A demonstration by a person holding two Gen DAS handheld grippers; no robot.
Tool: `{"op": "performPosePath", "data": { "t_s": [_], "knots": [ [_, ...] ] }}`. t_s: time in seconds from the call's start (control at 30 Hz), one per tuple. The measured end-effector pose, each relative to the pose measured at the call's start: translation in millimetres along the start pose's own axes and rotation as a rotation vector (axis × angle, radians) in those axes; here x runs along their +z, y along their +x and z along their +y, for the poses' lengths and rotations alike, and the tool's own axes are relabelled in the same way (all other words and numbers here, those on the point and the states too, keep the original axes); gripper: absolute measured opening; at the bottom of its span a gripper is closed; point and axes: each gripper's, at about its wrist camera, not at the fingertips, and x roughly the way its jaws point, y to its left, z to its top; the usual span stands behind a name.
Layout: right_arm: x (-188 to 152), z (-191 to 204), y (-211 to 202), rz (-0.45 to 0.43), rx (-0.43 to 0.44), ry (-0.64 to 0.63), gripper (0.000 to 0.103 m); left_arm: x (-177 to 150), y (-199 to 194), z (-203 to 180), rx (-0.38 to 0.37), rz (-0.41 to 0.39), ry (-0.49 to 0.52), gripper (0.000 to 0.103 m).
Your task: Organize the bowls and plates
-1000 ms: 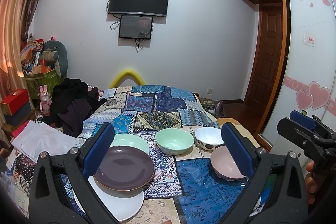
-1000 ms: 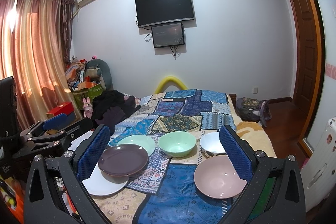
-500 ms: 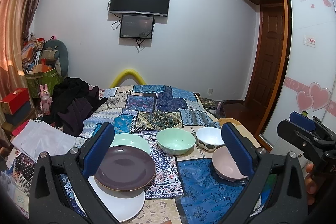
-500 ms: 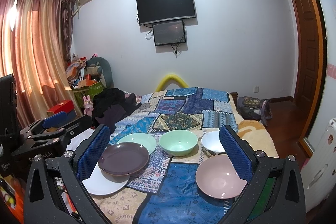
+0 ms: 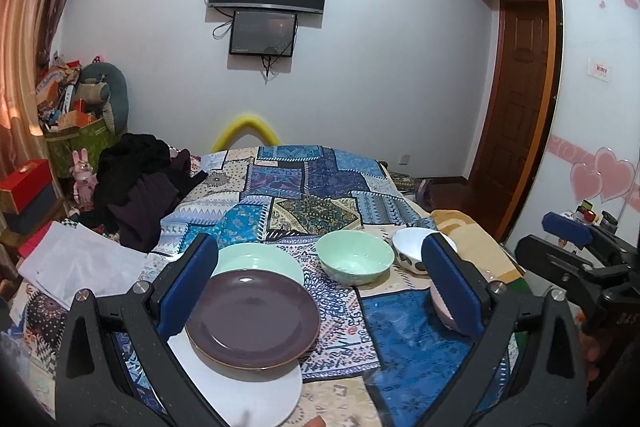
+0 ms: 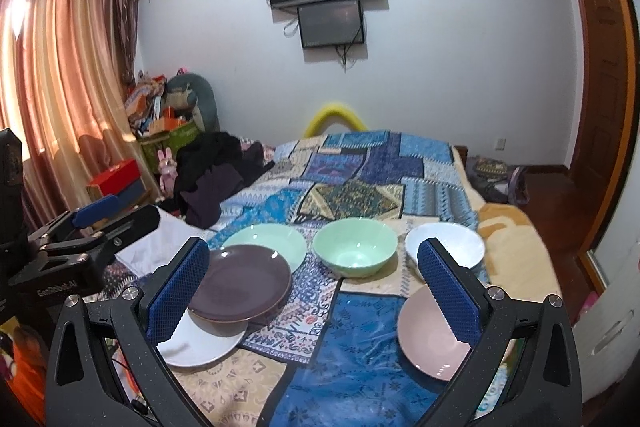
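Both the left gripper (image 5: 320, 287) and the right gripper (image 6: 316, 287) hang with fingers spread wide, holding and touching nothing, above the bed (image 5: 304, 187). There a purple plate (image 5: 252, 319) overlaps a white plate (image 5: 248, 391) and a green plate (image 5: 256, 259), with a green bowl (image 5: 354, 261) and a white bowl (image 5: 408, 251) beyond. The right wrist view shows the pink bowl (image 6: 432, 335) whole, while the left wrist view shows only a sliver of it.

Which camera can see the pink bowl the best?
The right wrist view. There the pink bowl shows nearly its whole inside, with only one blue finger pad across its right part. In the left wrist view the pink bowl is mostly hidden behind a pad; only a sliver shows.
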Motion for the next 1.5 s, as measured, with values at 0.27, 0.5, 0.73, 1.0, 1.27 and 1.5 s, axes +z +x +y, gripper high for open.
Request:
{"op": "performPosePath", "data": {
  "t_s": [0.27,0.5,0.73,1.0,1.27,1.5],
  "knots": [
    [-6,13,53,0.120,0.029,-0.022,0.103,-13,39,56,0.066,0.102,-0.010,0.103],
    [-19,22,107,0.240,0.063,-0.015,0.103,-29,86,113,0.087,0.240,-0.055,0.103],
    [-36,29,146,0.323,0.068,-0.035,0.102,-51,130,159,0.151,0.326,-0.061,0.103],
    [-56,28,186,0.412,0.104,-0.025,0.088,-83,180,192,0.121,0.499,-0.077,0.079],
    [-69,25,209,0.489,0.121,0.008,0.072,-103,205,195,0.056,0.595,-0.097,0.051],
    [-76,24,223,0.540,0.178,0.048,0.049,-108,212,200,0.030,0.645,-0.119,0.036]
  ]
}}
